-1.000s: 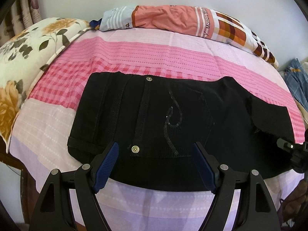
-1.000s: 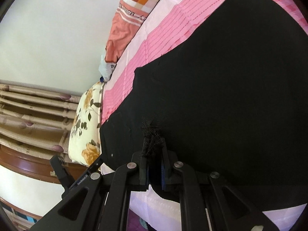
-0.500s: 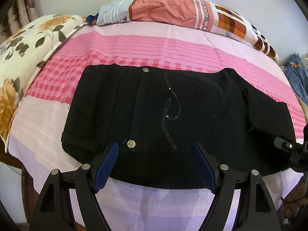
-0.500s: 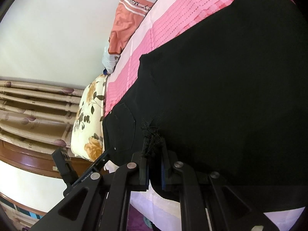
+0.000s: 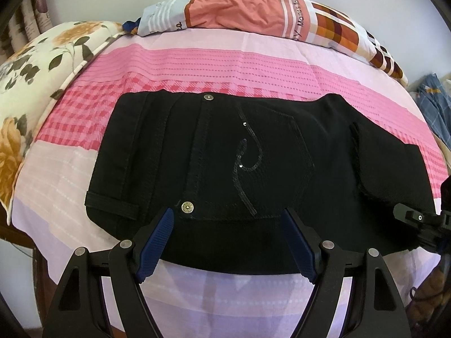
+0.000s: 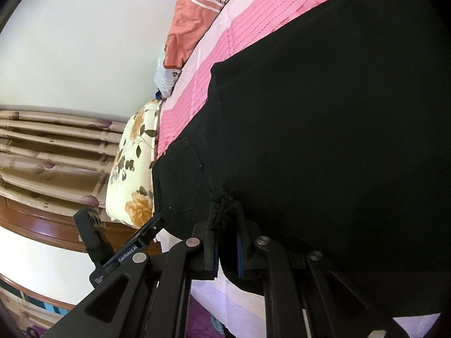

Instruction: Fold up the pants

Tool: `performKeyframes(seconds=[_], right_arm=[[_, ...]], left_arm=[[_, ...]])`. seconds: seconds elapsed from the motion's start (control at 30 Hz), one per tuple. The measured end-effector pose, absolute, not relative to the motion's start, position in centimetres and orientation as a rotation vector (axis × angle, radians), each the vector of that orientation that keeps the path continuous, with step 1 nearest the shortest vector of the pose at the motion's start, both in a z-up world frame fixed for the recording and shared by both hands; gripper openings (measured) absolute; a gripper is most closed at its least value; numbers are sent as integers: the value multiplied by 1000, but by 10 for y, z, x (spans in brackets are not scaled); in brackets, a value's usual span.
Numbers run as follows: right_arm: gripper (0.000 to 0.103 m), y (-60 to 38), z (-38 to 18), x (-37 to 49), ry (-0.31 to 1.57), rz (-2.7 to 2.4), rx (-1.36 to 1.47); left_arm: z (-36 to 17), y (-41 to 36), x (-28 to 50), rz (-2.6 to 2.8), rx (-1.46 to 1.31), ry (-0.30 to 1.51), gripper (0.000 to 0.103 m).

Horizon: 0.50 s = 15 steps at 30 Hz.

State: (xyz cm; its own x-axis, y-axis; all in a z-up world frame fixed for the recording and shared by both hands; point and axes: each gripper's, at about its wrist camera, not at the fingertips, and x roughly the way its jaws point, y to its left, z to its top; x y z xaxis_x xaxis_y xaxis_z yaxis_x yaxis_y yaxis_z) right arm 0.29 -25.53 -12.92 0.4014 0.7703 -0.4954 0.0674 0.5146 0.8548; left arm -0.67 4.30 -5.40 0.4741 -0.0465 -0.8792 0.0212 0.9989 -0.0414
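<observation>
Black pants (image 5: 253,169) lie folded on the pink striped bed, back pocket with a sequin swirl facing up. My left gripper (image 5: 227,242) is open and empty, its blue pads hovering over the near edge of the pants. My right gripper (image 6: 225,225) is shut on a frayed hem of the pants (image 6: 324,126) and holds that layer lifted over the rest. The right gripper also shows at the right edge of the left wrist view (image 5: 420,219).
A floral pillow (image 5: 31,84) lies at the left end of the bed and a patterned bolster (image 5: 267,17) along the wall. The bed sheet (image 5: 225,67) drops off at the near edge. Blue cloth (image 5: 434,107) lies at the far right.
My left gripper has drawn back and risen slightly, so the pants sit lower in view. My right gripper has carried the held hem further over the pants, uncovering the back pocket.
</observation>
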Motion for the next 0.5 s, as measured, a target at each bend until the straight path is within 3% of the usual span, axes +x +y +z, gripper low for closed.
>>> performKeyframes(seconds=[0.5], right_arm=[[10,-263,-111,7,990,550,945]], left_arm=[[-58,40,-6,-42,-22,1093,78]])
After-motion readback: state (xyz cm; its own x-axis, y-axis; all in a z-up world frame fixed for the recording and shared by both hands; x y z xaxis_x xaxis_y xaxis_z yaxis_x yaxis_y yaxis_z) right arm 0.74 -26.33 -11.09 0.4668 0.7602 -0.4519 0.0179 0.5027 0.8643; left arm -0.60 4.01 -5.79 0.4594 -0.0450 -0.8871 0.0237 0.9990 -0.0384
